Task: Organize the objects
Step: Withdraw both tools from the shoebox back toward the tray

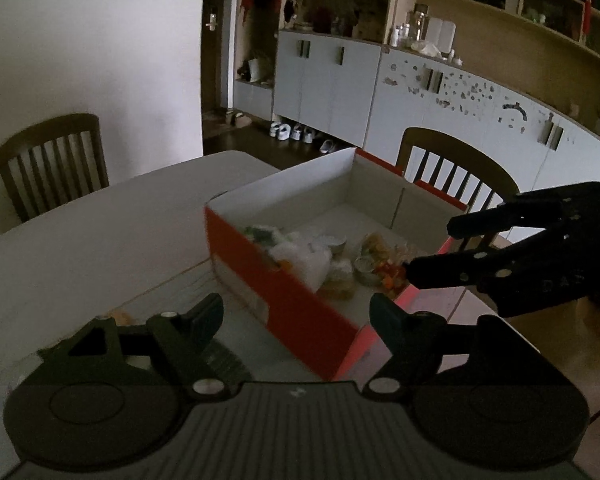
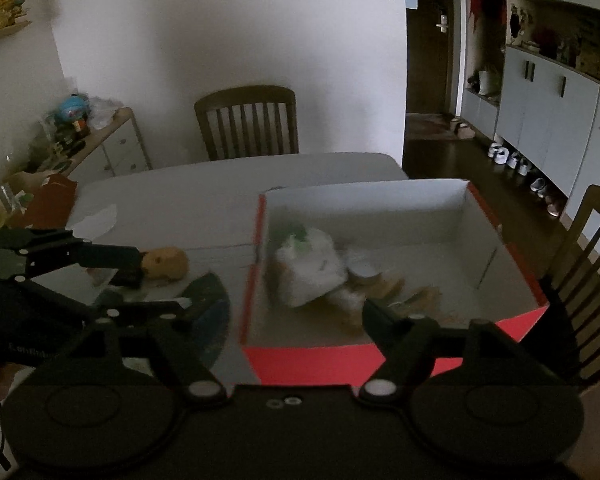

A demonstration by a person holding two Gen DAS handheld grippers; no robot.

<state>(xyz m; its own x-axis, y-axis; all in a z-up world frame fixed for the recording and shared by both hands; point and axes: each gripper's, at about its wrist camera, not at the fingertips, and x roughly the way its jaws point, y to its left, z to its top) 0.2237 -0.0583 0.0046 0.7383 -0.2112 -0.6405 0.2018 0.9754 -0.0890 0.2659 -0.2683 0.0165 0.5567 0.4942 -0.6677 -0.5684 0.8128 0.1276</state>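
1. Red cardboard box [image 2: 312, 360], open-topped with a white interior, stands on the pale bench [image 2: 220, 184] toward its right side.
2. Box contents: a white plastic-wrapped packet [image 2: 312, 268] lies in the near-left part, with small round tins [image 1: 364, 265] and orange-yellow snack packets [image 1: 388, 276] just beside it; motion blur hides finer detail.
3. Left gripper [image 1: 296, 314]: jaws spread wide, nothing between them, poised over the bench at the box's near long wall.
4. Right gripper [image 2: 296, 308]: jaws spread wide and unloaded, hanging above the box's near corner; from the left wrist view its fingers reach over the right end of the box.
5. Tan rounded object [image 2: 166, 263] rests on the bench outside the box, to its left, at the tip of the left gripper as seen from the right wrist view; whether they touch cannot be told.
6. Dark fan-shaped item [image 2: 206, 312] lies on the bench just beside the box's left wall.
7. Wooden chairs [image 2: 247, 122] stand around the bench.
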